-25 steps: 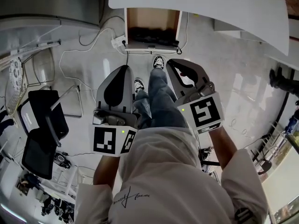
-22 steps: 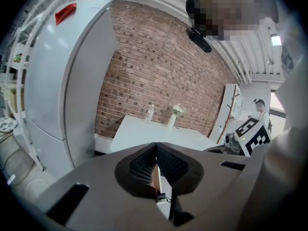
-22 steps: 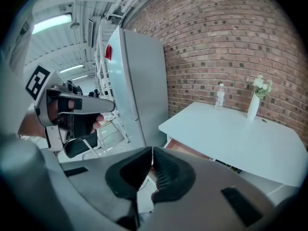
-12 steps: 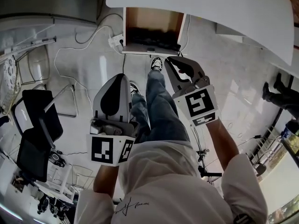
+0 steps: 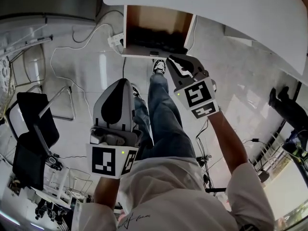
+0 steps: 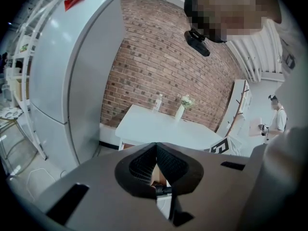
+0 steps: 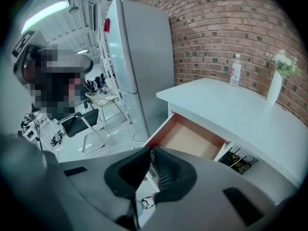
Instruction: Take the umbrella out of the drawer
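The drawer (image 5: 159, 17) stands pulled out from under the white table (image 5: 216, 8), and the umbrella (image 5: 154, 36) is still inside it: a dark, lumpy shape lying crosswise on the brown floor of the drawer, toward its front panel. I can't make out more of it than that.

My right gripper (image 5: 173, 59) hangs just in front of the drawer's front panel, at its right-hand end, nose tilted down toward it and not touching it. Its ribbed pads (image 7: 162, 170) are pressed together at the tips with nothing pinched between them.

My left gripper (image 5: 122, 82) is held farther back from the drawer, well short of the front panel and off toward its left side, above the floor. Its pads (image 6: 169, 161) also meet at the tips and hold nothing.

My jeans leg (image 5: 163, 109) runs between the two grippers, and my shoe (image 5: 159, 65) is planted right below the drawer front. A white cable (image 5: 72, 37) loops over the floor to the left of the drawer.
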A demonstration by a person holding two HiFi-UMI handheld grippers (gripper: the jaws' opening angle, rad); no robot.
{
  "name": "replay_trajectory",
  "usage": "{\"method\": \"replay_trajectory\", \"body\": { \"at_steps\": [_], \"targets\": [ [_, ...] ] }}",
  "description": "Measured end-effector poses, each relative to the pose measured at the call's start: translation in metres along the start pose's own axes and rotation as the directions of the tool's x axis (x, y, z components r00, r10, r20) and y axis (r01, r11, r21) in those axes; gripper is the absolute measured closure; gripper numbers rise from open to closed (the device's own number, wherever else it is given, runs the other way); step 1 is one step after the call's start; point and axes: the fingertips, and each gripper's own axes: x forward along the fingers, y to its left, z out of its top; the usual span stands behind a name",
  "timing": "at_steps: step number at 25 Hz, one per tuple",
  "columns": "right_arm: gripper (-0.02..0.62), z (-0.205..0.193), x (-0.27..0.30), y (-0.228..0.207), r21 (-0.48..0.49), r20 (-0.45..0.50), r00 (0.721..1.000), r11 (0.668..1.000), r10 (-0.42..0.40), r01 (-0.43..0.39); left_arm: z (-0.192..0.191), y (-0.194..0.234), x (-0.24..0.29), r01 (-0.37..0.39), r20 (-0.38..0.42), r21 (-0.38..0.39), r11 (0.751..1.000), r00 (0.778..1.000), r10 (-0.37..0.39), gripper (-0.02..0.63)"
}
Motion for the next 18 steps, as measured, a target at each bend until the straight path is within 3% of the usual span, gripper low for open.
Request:
{"method": "replay_trajectory", "body": {
  "at_steps": [18],
  "targets": [
    [0.512, -0.056, 0.09, -0.022, -0.098, -0.165, 0.984, 0.992, 0.063, -0.08, -0.039, 0.014, 0.031, -0.05, -0.045, -0.032, 0.998, 0.998, 0.049, 0.589]
  ]
}}
